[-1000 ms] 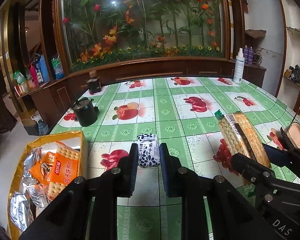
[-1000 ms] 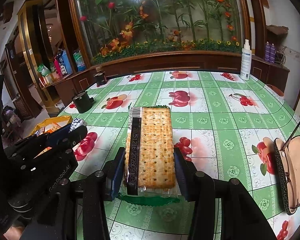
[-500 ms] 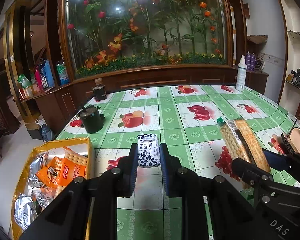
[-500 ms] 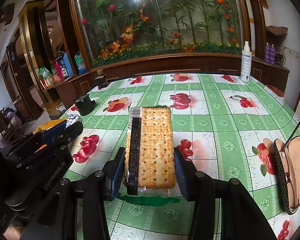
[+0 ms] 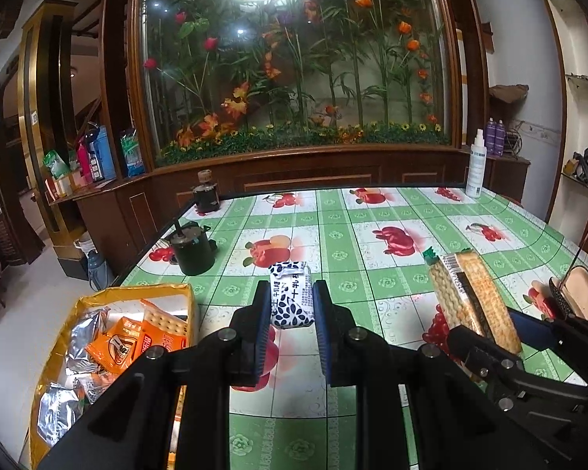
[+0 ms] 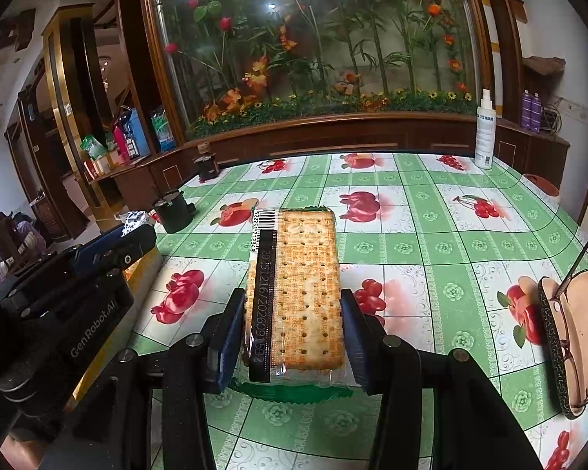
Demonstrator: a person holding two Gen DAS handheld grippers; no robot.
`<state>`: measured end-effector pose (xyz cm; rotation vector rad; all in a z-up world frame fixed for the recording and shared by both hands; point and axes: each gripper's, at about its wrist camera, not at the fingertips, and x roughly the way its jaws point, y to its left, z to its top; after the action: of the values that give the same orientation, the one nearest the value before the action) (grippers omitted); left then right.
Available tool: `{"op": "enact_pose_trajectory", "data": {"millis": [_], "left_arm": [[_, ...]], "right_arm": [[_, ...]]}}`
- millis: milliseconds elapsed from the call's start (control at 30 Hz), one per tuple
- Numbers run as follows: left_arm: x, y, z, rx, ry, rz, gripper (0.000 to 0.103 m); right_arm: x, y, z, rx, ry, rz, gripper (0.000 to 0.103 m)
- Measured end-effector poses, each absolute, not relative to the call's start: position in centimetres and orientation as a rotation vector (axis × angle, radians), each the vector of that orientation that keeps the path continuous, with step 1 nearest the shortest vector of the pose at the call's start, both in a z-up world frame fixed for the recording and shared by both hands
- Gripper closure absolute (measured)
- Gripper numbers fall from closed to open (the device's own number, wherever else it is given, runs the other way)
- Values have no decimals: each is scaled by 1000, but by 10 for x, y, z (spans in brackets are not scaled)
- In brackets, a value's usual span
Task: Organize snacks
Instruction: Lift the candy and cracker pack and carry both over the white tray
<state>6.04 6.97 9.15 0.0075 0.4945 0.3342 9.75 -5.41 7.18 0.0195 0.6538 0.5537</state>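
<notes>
My left gripper is shut on a small white snack packet with a dark leaf print, held above the table. To its lower left lies a yellow snack bag, open at the top, with orange wafer packs and silver packets inside. My right gripper is shut on a long clear pack of crackers, its far end tilted up over the table. In the left wrist view that cracker pack stands at the right. In the right wrist view the left gripper shows at the left, above the bag.
A green checked tablecloth with fruit prints covers the table. A black pot and a small dark jar stand far left. A white spray bottle is far right. An open glasses case lies at the right edge.
The left gripper has tilted upward a little with the packet, so the table and bag sit lower in its view. The right gripper holds still with the crackers.
</notes>
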Motion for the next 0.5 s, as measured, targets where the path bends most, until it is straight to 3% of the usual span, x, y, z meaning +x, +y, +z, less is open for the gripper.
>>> {"op": "enact_pose_trajectory", "data": {"millis": [500], "left_arm": [[15,105,110,-116,450,374,83]], "right_arm": [[71,-40,78,71,644,574,53]]}}
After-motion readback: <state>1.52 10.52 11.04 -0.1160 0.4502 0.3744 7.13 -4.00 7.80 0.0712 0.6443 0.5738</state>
